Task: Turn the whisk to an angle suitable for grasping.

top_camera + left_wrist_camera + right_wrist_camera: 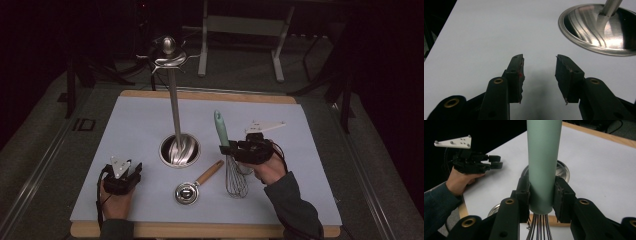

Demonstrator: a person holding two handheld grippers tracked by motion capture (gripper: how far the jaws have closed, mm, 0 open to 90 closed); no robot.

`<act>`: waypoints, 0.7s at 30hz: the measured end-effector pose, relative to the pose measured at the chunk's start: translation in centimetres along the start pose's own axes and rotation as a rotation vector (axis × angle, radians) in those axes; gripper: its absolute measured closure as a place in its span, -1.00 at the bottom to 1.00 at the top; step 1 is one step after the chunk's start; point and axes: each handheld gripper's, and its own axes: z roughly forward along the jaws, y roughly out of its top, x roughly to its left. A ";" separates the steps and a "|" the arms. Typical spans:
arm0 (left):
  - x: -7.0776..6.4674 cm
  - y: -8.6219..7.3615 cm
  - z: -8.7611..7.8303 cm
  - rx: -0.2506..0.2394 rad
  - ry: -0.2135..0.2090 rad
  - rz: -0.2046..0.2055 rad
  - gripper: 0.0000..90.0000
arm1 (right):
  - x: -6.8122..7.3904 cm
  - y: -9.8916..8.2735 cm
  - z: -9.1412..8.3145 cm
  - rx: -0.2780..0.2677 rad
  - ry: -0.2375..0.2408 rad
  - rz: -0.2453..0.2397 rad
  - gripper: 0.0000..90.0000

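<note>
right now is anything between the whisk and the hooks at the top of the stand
Nothing visible blocks it. The right gripper is clamped on the whisk handle, right of the stand. The stretch across to the hooks looks open; the wooden-handled strainer lies flat on the table, nearer the person.

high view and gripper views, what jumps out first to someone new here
The right gripper is clamped on the mint-green handle of a wire whisk, right of centre on the pale table. A tall steel utensil stand with a round base rises mid-table, and the left gripper rests open at the near left.
</note>
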 end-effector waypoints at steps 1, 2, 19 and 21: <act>0.0 0.0 0.0 0.000 0.000 0.000 0.30 | 0.1 0.1 0.0 -0.005 0.001 -0.003 0.54; 0.0 0.0 0.0 0.000 0.000 0.000 0.30 | 0.1 0.1 0.0 -0.005 0.001 -0.003 0.54; 0.0 0.0 0.0 0.000 0.001 0.001 0.30 | 1.7 1.9 0.4 -0.085 0.001 -0.055 0.54; 0.0 0.0 0.0 -0.001 0.001 0.001 0.30 | 1.8 2.1 0.4 -0.093 0.004 -0.058 0.54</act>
